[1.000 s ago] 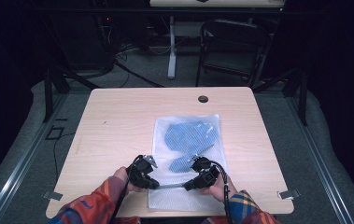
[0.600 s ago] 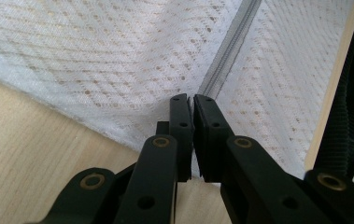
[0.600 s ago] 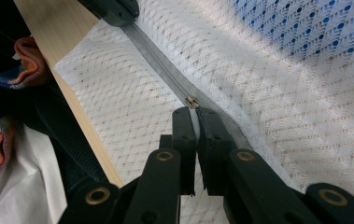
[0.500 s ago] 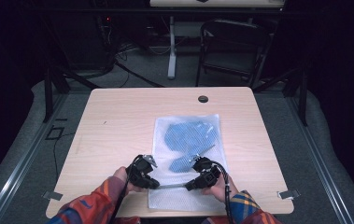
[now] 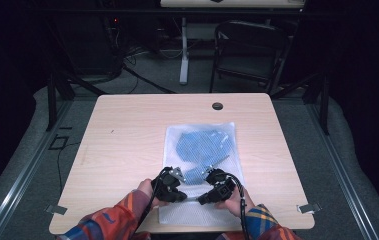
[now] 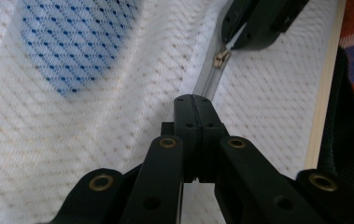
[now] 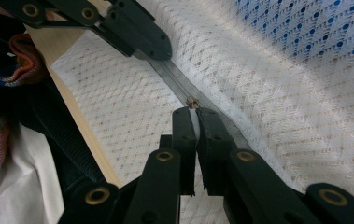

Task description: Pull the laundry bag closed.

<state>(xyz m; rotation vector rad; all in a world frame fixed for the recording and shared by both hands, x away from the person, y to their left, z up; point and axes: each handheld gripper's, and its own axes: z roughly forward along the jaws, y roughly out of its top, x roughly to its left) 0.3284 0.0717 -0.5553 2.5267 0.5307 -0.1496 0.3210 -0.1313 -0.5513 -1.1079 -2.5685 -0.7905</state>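
Observation:
A white mesh laundry bag [image 5: 204,150] lies flat on the table with a blue dotted garment [image 5: 202,145] inside it. Its grey zipper [image 6: 207,84] runs across the bag's near end. My left gripper [image 5: 182,196] is shut on the zipper band [image 7: 165,70], its jaws pressed together over it [image 6: 194,100]. Close to its right, my right gripper [image 5: 201,199] is shut on the white pull tab [image 7: 194,122] of the small metal slider [image 7: 192,101]. In the left gripper view the slider [image 6: 221,58] sits just below the right gripper's jaws.
The wooden table [image 5: 127,135] has a dark cable hole [image 5: 217,106] at the back. Its near edge [image 6: 322,112] runs close behind the bag's end, by the plaid sleeves [image 5: 122,220]. A chair [image 5: 249,50] and desk legs stand on the floor beyond.
My left gripper has slid to the right along the zipper, closing most of the gap to the right gripper. The right gripper has stayed where it was.

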